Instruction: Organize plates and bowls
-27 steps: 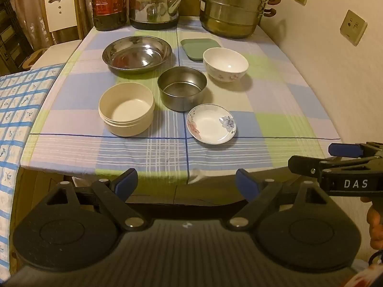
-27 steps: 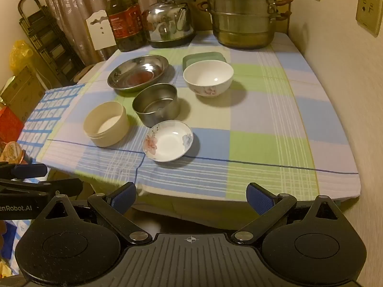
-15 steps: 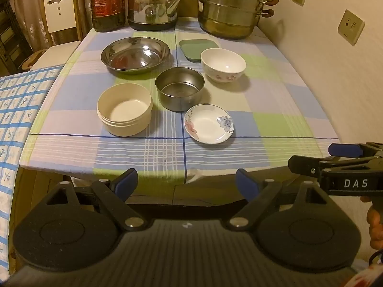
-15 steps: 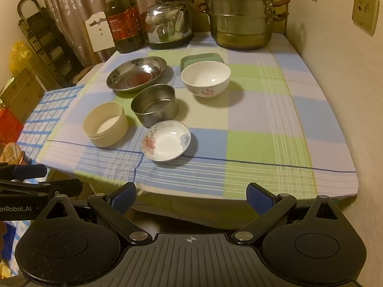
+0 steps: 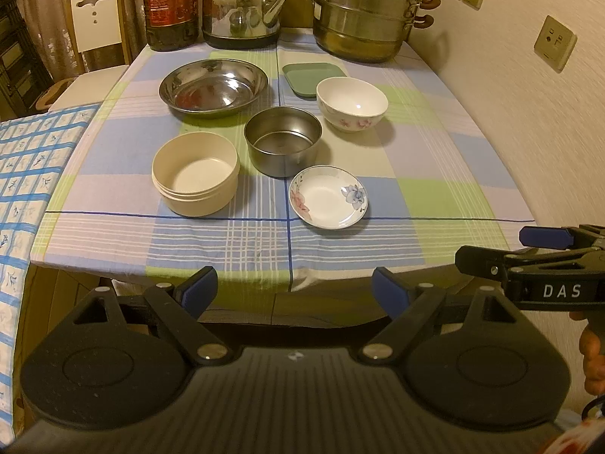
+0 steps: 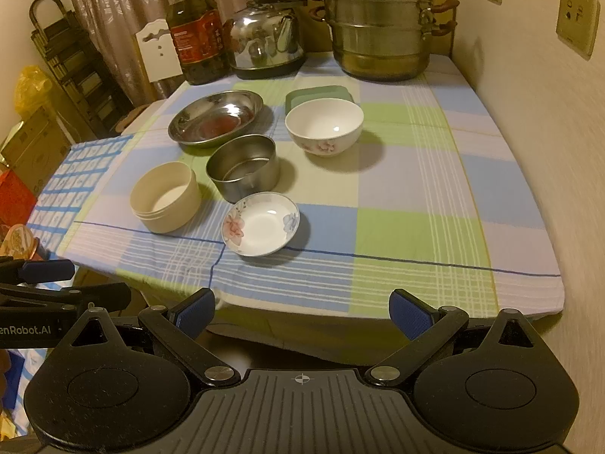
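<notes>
Left gripper [image 5: 289, 289]: our jaws wide apart, empty.
Right gripper [image 6: 302, 312]: likewise.
Floral saucer [image 5: 328, 201]: ahead of both, on the surface [image 5: 435, 174].

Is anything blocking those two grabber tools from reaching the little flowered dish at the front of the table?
Nothing visible does. The flowered dish sits nearest the table's front edge, with only bare tablecloth before it. The left gripper and right gripper both hang open, off the table's front edge.

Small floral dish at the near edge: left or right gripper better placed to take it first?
Probably right. Both grippers are open, empty and short of the table. The small floral dish sits left of centre ahead of the right gripper, with bare cloth on its right for approach; ahead of the left gripper lie dish and cream container.
</notes>
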`<state>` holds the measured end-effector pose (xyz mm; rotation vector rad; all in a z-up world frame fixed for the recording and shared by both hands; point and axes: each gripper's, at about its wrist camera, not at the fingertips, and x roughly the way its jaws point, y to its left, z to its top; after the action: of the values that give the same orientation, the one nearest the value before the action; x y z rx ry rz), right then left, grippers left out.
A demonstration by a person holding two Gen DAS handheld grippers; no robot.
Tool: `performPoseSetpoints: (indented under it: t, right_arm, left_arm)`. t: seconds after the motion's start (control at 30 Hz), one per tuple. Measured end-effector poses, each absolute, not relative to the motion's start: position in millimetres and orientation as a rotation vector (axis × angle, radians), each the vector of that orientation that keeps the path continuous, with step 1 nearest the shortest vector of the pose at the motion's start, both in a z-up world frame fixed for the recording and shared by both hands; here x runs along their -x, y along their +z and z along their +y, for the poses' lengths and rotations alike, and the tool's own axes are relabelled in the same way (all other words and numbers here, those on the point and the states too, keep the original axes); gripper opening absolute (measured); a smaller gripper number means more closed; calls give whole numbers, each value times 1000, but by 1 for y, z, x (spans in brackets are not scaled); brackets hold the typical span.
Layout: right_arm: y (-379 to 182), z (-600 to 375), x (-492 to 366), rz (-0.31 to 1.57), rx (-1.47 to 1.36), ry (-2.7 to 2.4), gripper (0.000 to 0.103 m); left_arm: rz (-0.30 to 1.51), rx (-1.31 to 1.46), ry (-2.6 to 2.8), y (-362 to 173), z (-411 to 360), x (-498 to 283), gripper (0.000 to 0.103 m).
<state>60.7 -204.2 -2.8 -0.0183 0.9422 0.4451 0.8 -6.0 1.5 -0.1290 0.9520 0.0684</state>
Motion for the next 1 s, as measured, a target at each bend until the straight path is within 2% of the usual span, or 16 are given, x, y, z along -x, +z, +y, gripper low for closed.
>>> performPoseSetpoints:
  t: [1.0]
  right_arm:
    - [-2, -203, -65, 935, 26, 456, 99]
  left_arm:
    - [951, 131, 80, 2, -6, -4, 87]
